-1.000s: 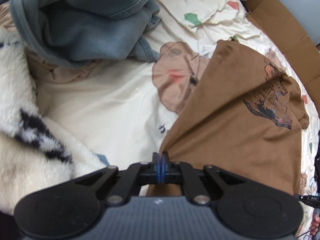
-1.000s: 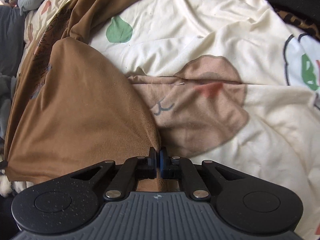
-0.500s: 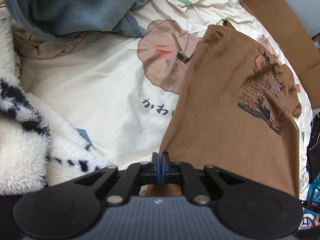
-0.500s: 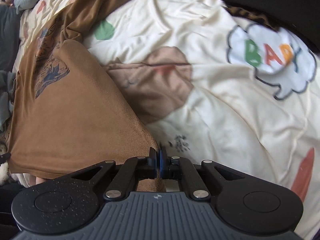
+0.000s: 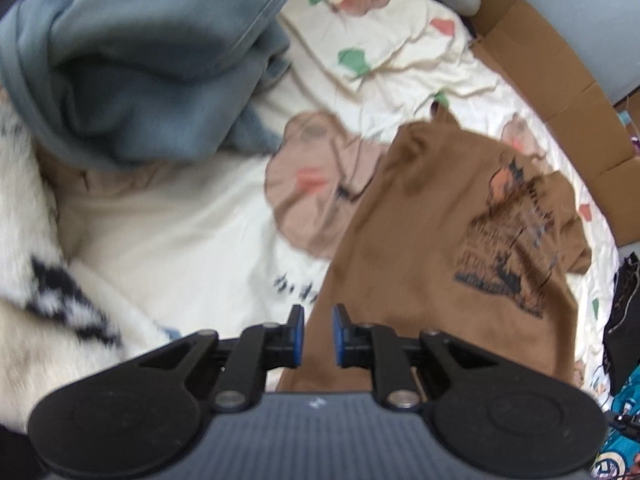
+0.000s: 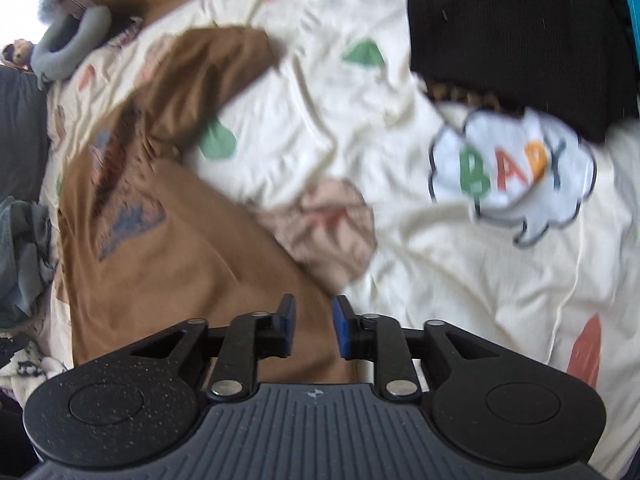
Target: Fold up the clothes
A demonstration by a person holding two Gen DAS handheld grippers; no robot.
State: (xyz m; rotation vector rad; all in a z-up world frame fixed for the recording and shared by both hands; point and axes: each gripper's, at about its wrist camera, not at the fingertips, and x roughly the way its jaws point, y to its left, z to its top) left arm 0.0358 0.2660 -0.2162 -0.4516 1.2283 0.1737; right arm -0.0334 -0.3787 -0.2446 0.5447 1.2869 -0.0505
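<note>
At the bottom centre of the left wrist view the left gripper (image 5: 317,336) has its blue pads apart; its jaws have just been opening, and the near edge of the brown short-sleeved T-shirt with a dark printed graphic (image 5: 420,248) shows through the gap with no pad pressing on it. The right gripper (image 6: 313,330), bottom centre of its own view, stands the same way, jaws just opened and apart, with the shirt's edge in the gap but loose. My judgement is that both have let go of the hem so that the shirt can settle flat for folding.

The shirt lies spread on the bed's cream quilt printed with cartoon shapes (image 5: 168,232), from the lower centre of the left view up toward the right. Its graphic faces up at centre right, one sleeve juts out at the right edge, and the collar end points to the upper middle. The cloth looks soft and mostly smooth, with light creases near the collar; motion blur hides finer detail.

Farther off, a rumpled grey-blue garment (image 5: 152,60) is heaped at upper left, a fluffy white-and-black blanket (image 5: 24,280) fills the left edge, and brown cardboard (image 5: 560,80) lines the upper right.
</note>
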